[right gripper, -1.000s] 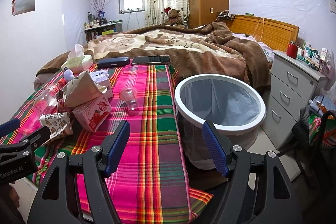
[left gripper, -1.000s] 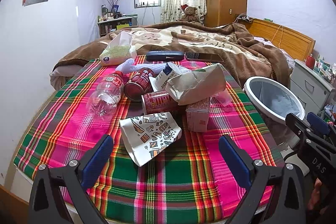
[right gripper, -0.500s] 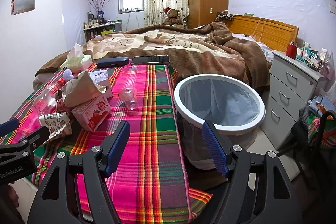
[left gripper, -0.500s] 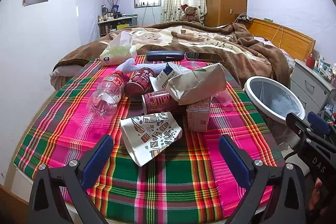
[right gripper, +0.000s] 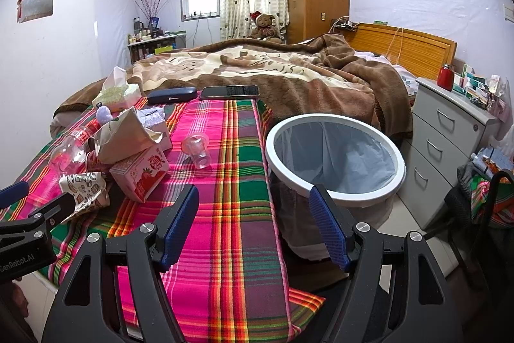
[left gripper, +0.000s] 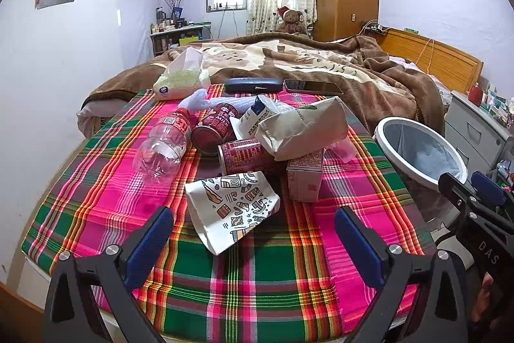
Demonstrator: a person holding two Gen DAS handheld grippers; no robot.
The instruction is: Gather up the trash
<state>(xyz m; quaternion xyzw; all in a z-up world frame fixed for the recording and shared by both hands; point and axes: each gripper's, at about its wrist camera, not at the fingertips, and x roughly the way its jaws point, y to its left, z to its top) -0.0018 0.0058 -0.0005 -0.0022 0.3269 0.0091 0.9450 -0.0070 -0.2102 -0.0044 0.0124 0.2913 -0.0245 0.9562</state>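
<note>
A pile of trash lies on the plaid tablecloth (left gripper: 128, 198): a patterned paper bag (left gripper: 233, 208), a clear plastic bottle (left gripper: 162, 148), two red cans (left gripper: 213, 127), a brown paper bag (left gripper: 302, 127) and a pink carton (left gripper: 305, 174). My left gripper (left gripper: 253, 230) is open and empty, just short of the patterned bag. The white-rimmed bin (right gripper: 334, 156) stands right of the table. My right gripper (right gripper: 253, 214) is open and empty, over the table edge in front of the bin. A clear plastic cup (right gripper: 197, 150) lies on the cloth.
A tissue pack (left gripper: 181, 81), a dark glasses case (left gripper: 252, 85) and a phone (left gripper: 313, 87) lie at the table's far edge against the bed (right gripper: 273, 69). A grey drawer unit (right gripper: 449, 137) stands right of the bin.
</note>
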